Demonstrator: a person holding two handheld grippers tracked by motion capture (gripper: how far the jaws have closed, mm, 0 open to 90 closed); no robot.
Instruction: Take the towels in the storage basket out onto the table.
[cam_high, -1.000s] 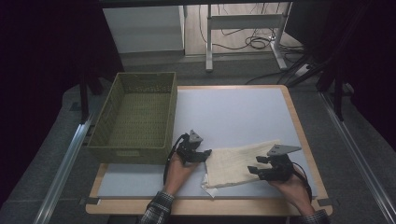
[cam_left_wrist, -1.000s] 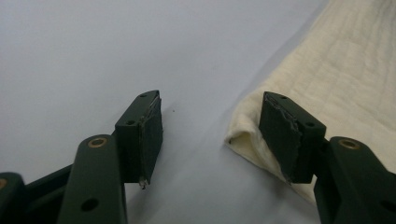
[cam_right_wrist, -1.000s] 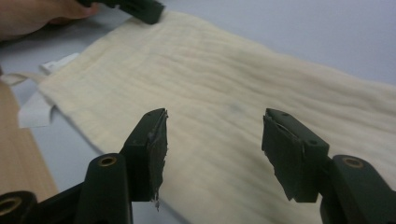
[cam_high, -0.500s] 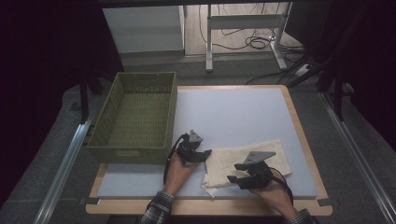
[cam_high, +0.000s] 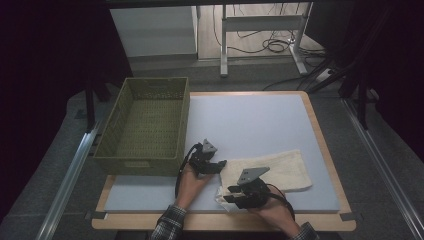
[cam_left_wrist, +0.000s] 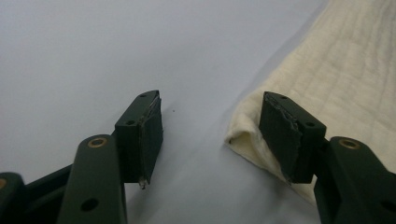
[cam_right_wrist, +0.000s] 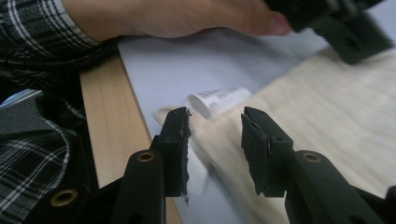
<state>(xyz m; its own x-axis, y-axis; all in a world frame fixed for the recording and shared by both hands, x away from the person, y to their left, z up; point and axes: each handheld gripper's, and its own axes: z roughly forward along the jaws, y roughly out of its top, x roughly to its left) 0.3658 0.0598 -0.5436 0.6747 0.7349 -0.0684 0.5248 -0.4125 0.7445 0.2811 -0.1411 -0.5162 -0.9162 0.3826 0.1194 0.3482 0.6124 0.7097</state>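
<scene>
Nearest the person, the right gripper (cam_high: 239, 196) hovers with jaws apart over the near left corner of the cream towel (cam_high: 280, 169), where a white care label (cam_right_wrist: 219, 99) sticks out. Just beyond, the left gripper (cam_high: 216, 166), jaws also apart, straddles the towel's far left corner on the grey tabletop (cam_high: 250, 120). The likely step is pinching both left corners. To do it well, each gripper should slide one jaw under the folded edge before closing, taking all layers, not the label alone. Farther left stands an empty green wicker basket (cam_high: 145, 125).
</scene>
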